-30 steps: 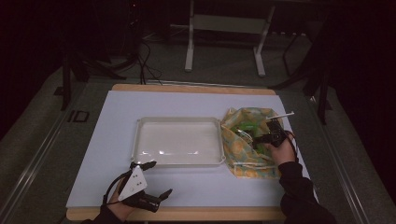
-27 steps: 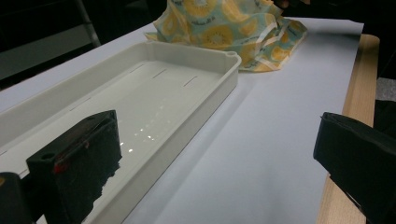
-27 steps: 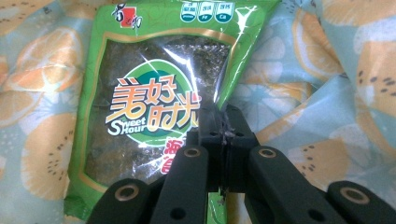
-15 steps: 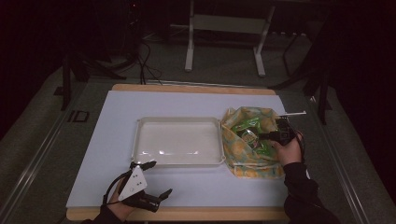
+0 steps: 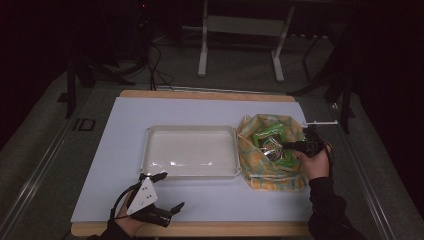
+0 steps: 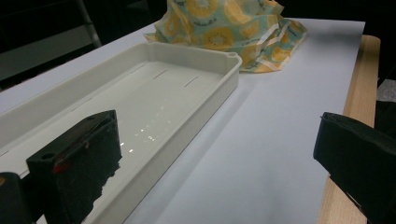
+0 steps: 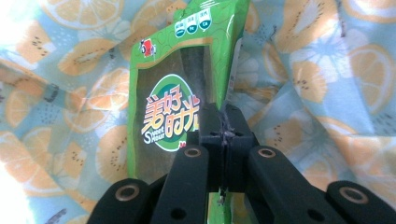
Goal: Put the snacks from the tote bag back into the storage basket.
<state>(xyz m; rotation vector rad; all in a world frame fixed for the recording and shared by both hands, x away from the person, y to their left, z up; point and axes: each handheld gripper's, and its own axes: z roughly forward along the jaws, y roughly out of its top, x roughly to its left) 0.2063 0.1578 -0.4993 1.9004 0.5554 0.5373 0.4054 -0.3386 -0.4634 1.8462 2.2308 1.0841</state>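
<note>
We see the right gripper (image 7: 224, 126) clenched on the edge of a green snack packet (image 7: 182, 93), its 2 black jaws pressed flat together with the glossy film pinched between them. The packet is a flat, smooth pouch with a clear window and a round printed logo. It sits inside the fabric bag (image 5: 270, 150), a soft, crumpled cloth sack printed with orange citrus slices on pale blue, which stands open at the right side of the table (image 5: 200, 107). In the high view the right gripper (image 5: 300, 146) reaches into the bag's mouth from the right, where the packet (image 5: 272, 134) and other shiny wrappers lie.

Just left of the bag, touching its cloth, lies a shallow rectangular white plastic tray (image 5: 190, 131) with rounded corners and a glossy floor. The table has a matte pale sheet over a wooden board.

The left gripper (image 5: 165, 197) rests near the table's front edge, its 2 foam-padded jaws spread wide with nothing between them.
</note>
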